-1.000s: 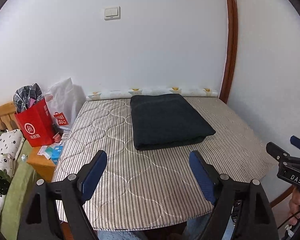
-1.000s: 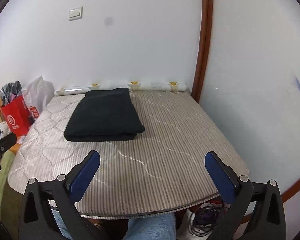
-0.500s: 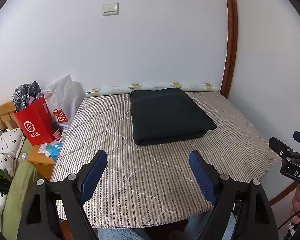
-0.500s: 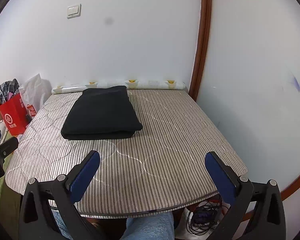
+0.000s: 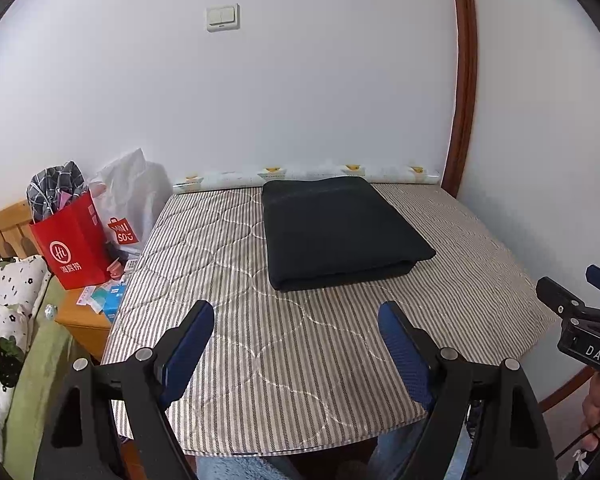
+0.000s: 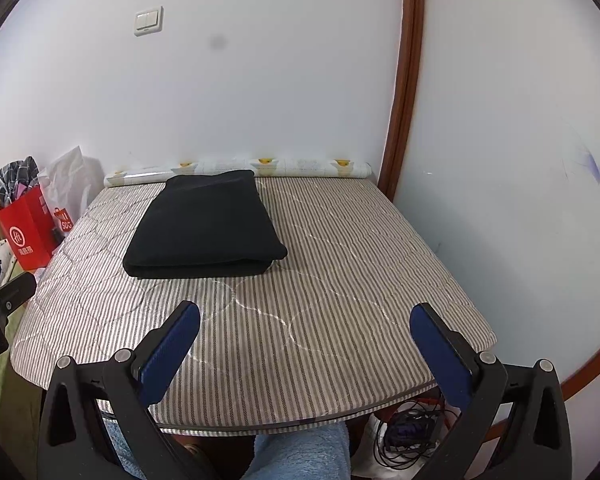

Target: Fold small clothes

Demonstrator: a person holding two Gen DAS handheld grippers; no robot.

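A black garment (image 5: 340, 232) (image 6: 204, 226) lies folded into a thick rectangle on the far half of the striped quilted table (image 5: 284, 360) (image 6: 340, 280). My left gripper (image 5: 296, 320) hovers open over the near part of the table, well short of the garment, nothing between its blue pads. In the right wrist view my right gripper (image 6: 306, 320) also stands open and empty above the near edge, with the garment ahead and to its left. The right gripper's tip (image 5: 572, 308) shows at the right edge of the left wrist view.
A patterned roll (image 6: 236, 168) lies along the back wall. Left of the table stand a red paper bag (image 5: 74, 240), a white plastic bag (image 5: 132, 204) and a wooden nightstand (image 5: 84, 316) with small packets. Walls close the back and right. Cables (image 6: 408, 432) lie on the floor.
Both views have tipped slightly, so the table and garment sit a little higher in frame. Both grippers stay open and the garment has not moved.
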